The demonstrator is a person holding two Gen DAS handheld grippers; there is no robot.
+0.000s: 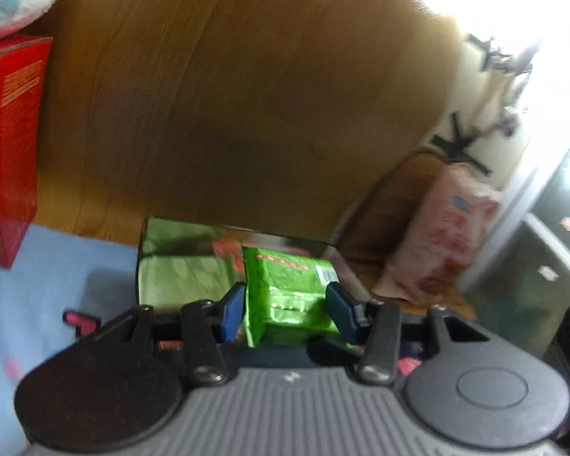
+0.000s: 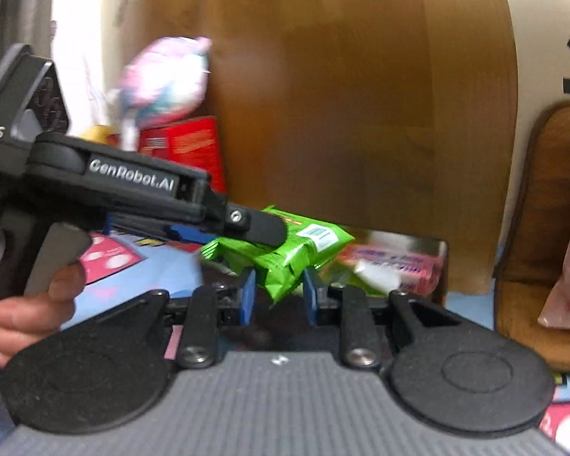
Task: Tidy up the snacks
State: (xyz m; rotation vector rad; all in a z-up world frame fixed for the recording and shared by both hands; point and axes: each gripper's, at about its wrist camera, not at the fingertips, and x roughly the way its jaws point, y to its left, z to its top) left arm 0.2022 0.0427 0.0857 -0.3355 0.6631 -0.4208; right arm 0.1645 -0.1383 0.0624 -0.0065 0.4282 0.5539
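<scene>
Green foil snack pack (image 1: pixel 290 296) sits clamped between the left gripper's (image 1: pixel 285 307) blue pads, lifted over the dark storage box (image 1: pixel 148 250); a wooden panel (image 1: pixel 247 95) rises behind, a red carton (image 1: pixel 11 144) well to the left; from the right wrist, the right gripper (image 2: pixel 279 296) stands narrowly parted around the pack's (image 2: pixel 285 262) lower corner, contact unclear; pink packets (image 2: pixel 395 266) lie in the box beyond.
</scene>
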